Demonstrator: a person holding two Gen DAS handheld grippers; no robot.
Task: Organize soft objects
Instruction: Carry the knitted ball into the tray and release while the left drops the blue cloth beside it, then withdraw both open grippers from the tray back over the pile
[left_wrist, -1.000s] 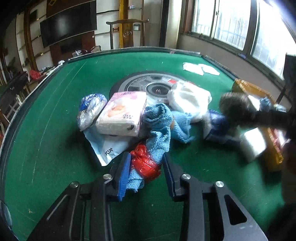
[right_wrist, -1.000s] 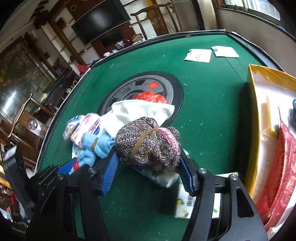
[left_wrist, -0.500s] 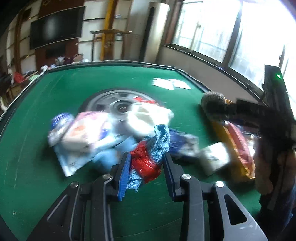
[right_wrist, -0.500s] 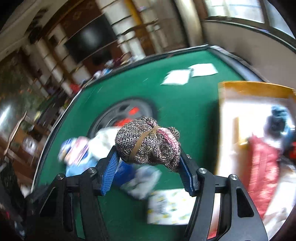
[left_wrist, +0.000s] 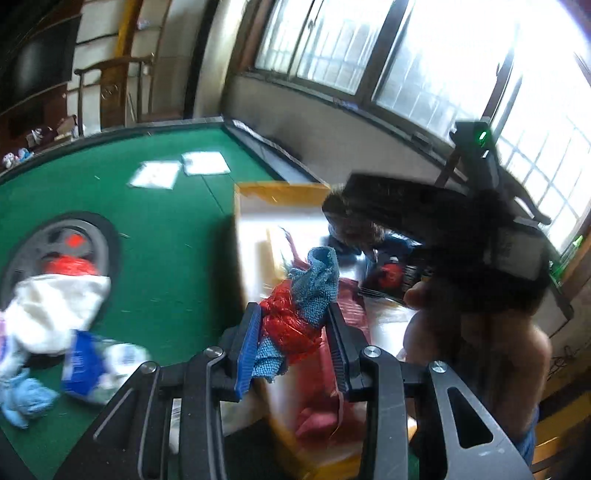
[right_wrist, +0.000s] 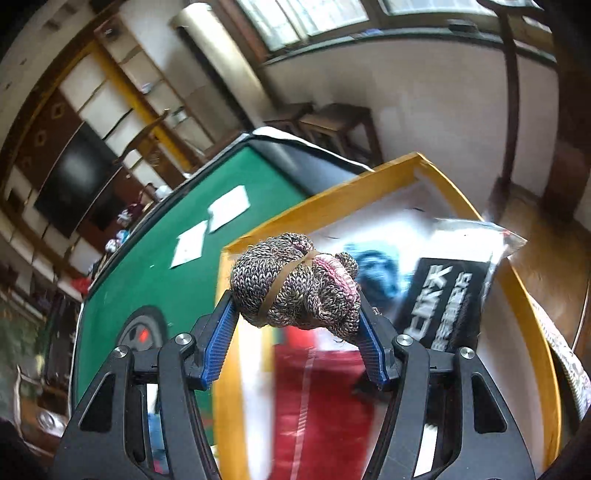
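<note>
My left gripper (left_wrist: 293, 332) is shut on a blue cloth bundle with red plastic (left_wrist: 299, 306) and holds it in the air over the near edge of the yellow-rimmed box (left_wrist: 280, 192). My right gripper (right_wrist: 295, 317) is shut on a knitted grey-and-pink bundle with a rubber band (right_wrist: 295, 284) and holds it above the same box (right_wrist: 517, 288). In the left wrist view the right gripper and the hand holding it (left_wrist: 461, 258) hang over the box's far side.
The box holds a red cloth (right_wrist: 317, 406), a black packet in clear plastic (right_wrist: 450, 295) and a blue item (right_wrist: 373, 266). On the green table (left_wrist: 166, 240) lie a white cloth (left_wrist: 55, 306), blue packets (left_wrist: 85, 365) and two white papers (left_wrist: 181, 168).
Both grippers have swung right from the pile on the table to over the yellow box, each carrying its bundle. The pile now lies at the left.
</note>
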